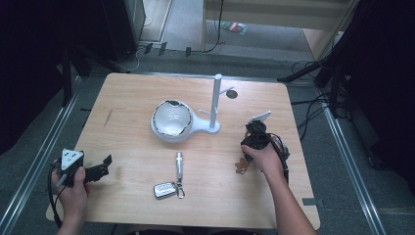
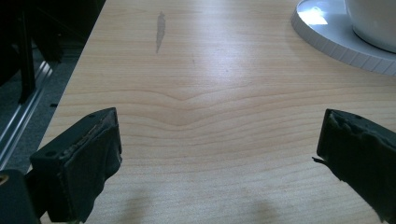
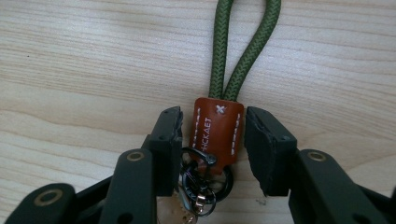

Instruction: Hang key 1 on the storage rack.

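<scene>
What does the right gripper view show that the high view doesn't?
Right gripper view: the brown leather tab with white stitching and printed lettering, sitting between the right gripper jaws with narrow gaps either side, its green braided cord loop running up the frame, and dark metal key rings below it.

High view: the white bowl-shaped stand with upright peg post, the silver car key fob with metal pendant, and the left gripper.

Both: the light wooden table and the right gripper over the tab.
</scene>
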Action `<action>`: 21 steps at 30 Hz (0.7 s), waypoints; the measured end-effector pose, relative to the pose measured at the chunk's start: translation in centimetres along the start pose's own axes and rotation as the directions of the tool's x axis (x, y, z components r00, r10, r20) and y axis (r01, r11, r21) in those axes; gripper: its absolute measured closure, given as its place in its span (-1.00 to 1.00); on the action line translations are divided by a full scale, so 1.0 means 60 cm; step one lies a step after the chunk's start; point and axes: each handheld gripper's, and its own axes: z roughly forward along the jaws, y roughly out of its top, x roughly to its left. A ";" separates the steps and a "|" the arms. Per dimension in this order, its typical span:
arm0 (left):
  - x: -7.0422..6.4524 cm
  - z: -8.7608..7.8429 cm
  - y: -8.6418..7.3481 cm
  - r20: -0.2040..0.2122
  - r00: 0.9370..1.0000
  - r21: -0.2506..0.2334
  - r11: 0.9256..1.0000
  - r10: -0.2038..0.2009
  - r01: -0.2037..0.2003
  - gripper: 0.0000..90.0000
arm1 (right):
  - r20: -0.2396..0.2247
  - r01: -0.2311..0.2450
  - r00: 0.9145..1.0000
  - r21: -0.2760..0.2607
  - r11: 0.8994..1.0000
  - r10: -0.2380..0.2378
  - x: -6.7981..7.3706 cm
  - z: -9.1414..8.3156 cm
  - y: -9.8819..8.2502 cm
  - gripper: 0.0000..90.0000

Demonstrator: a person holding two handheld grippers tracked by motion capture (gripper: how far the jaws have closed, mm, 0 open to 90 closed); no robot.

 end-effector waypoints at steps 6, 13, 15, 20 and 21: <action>0.000 0.000 0.000 -0.001 1.000 0.000 1.000 0.000 0.000 -1.00 | 0.023 -0.017 1.000 0.003 1.000 0.017 0.003 0.002 0.001 0.47; -0.001 0.001 0.000 -0.004 1.000 0.001 1.000 0.002 -0.002 -1.00 | 0.065 -0.012 0.998 -0.020 1.000 0.013 0.013 0.002 -0.005 0.52; -0.001 0.001 0.000 -0.004 1.000 0.001 1.000 0.002 -0.002 -1.00 | 0.059 -0.002 0.998 -0.038 0.999 0.004 0.012 0.003 -0.008 0.54; 0.000 0.001 0.000 -0.003 1.000 0.000 1.000 0.001 -0.001 -1.00 | 0.059 0.020 0.998 -0.053 0.998 -0.017 0.012 0.001 -0.013 0.56; -0.001 0.001 0.000 -0.003 1.000 -0.001 1.000 0.002 -0.002 -1.00 | 0.060 0.025 0.998 -0.057 0.998 -0.022 0.013 0.000 -0.014 0.56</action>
